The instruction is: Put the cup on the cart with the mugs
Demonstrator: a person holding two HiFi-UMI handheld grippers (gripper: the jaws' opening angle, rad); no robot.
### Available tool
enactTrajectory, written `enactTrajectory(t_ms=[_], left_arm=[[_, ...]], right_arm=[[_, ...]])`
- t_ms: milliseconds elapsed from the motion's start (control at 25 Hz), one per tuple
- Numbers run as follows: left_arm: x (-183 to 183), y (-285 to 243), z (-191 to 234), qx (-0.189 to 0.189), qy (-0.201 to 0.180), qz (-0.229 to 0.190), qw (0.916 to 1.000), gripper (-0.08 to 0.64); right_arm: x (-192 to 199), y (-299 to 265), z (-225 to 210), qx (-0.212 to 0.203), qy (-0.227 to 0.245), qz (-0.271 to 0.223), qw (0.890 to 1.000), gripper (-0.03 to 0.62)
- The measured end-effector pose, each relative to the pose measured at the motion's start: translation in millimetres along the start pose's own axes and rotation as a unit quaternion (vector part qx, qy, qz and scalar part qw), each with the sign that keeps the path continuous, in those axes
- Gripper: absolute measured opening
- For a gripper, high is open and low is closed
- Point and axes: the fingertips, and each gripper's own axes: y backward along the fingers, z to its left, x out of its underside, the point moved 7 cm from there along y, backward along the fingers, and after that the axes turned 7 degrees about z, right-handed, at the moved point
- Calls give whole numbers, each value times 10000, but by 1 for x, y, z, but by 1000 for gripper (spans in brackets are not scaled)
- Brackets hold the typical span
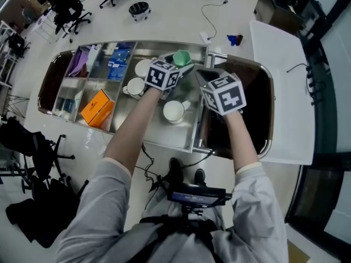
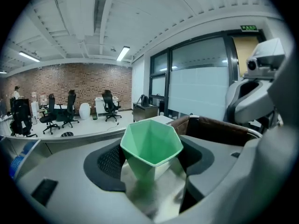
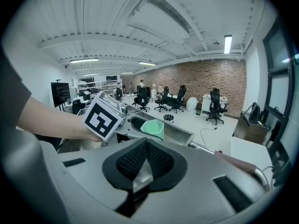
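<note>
A green faceted cup (image 1: 181,57) hangs above the far rim of the steel cart (image 1: 164,143), upright in the left gripper view (image 2: 151,147). My left gripper (image 1: 184,64) is shut on its lower body, a pad pressing each side (image 2: 152,161). Below it, white mugs (image 1: 174,112) sit in the cart's middle compartment, with two more (image 1: 135,86) to the left. My right gripper (image 1: 202,76) hovers just right of the cup, shut and empty, its pads together (image 3: 145,161). In that view the cup (image 3: 153,128) shows beyond the jaws.
An orange box (image 1: 97,107) and blue packets (image 1: 117,62) fill the cart's left compartments. A dark brown-walled bin (image 1: 249,100) takes the cart's right end. A white table (image 1: 285,75) stands to the right. Office chairs (image 1: 71,15) stand on the floor beyond.
</note>
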Motion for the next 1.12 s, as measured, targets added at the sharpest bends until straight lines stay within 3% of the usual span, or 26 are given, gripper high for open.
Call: enactTrajectory(t_ms=[840, 1120], left_arm=[[26, -22, 5, -42, 276, 395, 9988, 342], [24, -21, 4, -54, 275, 322, 9991, 407]], right_arm=[[6, 0, -7, -69, -187, -63, 9998, 6], [8, 1, -6, -114, -212, -56, 9997, 6]])
